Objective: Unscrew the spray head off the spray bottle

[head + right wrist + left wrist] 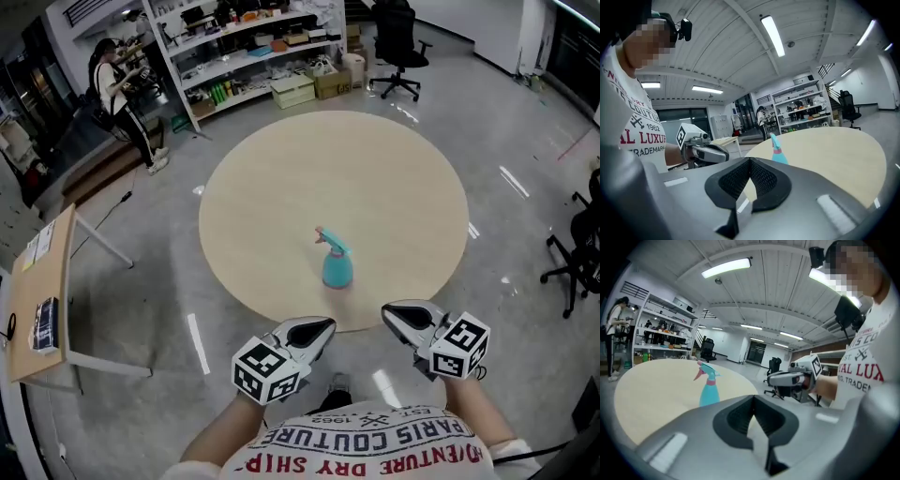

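Observation:
A small teal spray bottle (pixel 337 267) with a teal-and-pink spray head (pixel 328 239) stands upright on the round beige table (pixel 281 187), towards its near edge. The bottle (pixel 709 389) shows left of centre in the left gripper view, and the same bottle (pixel 777 151) stands past the jaws in the right gripper view. My left gripper (pixel 323 328) hangs shut and empty just off the table's near edge. To its right, my right gripper (pixel 389 313) is also shut and empty. The bottle stands a little beyond both, apart from them.
Storage shelves (pixel 253 47) with boxes line the far wall, and a person (pixel 117 89) stands beside them. A small wooden desk (pixel 42 291) sits at the left. Office chairs stand at the back (pixel 398 47) and the right edge (pixel 581 253).

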The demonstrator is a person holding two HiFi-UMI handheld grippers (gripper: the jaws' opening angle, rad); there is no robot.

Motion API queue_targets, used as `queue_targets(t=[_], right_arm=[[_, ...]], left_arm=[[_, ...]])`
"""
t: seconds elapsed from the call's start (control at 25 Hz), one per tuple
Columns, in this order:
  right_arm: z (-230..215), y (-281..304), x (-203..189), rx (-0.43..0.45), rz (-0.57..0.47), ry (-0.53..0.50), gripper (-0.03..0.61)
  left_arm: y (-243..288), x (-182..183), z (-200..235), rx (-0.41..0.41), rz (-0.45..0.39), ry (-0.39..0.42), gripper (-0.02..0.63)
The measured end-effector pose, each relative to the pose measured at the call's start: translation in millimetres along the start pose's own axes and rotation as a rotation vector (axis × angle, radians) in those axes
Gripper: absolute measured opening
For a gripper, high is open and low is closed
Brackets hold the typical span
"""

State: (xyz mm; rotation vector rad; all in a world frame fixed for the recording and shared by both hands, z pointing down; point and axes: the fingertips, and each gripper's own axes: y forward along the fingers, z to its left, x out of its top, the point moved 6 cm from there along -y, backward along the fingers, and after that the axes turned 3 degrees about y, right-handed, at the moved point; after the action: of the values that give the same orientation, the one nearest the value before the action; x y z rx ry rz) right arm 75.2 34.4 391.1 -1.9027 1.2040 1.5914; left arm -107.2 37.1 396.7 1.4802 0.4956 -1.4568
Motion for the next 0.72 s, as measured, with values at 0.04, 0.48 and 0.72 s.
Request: queue_targets(t=[0.04,0.48,0.72], right_arm=[[-10.3,9.6,6.6,-0.001,-0.002,-0.001,0.002],[-73.6,52.6,9.3,0.040,0.009,0.079,0.002],[-92.4,53.4,22.1,0.067,0.005,0.047,0.002]], left_arm=[[6.4,5.1,14.4,-0.005,0.007,0.005,0.002],[53.8,8.2,62.9,-0.084,0.042,-0.013,0.002],[57.5,11.3,85.9,0.002,-0.024,0.014,0.003]])
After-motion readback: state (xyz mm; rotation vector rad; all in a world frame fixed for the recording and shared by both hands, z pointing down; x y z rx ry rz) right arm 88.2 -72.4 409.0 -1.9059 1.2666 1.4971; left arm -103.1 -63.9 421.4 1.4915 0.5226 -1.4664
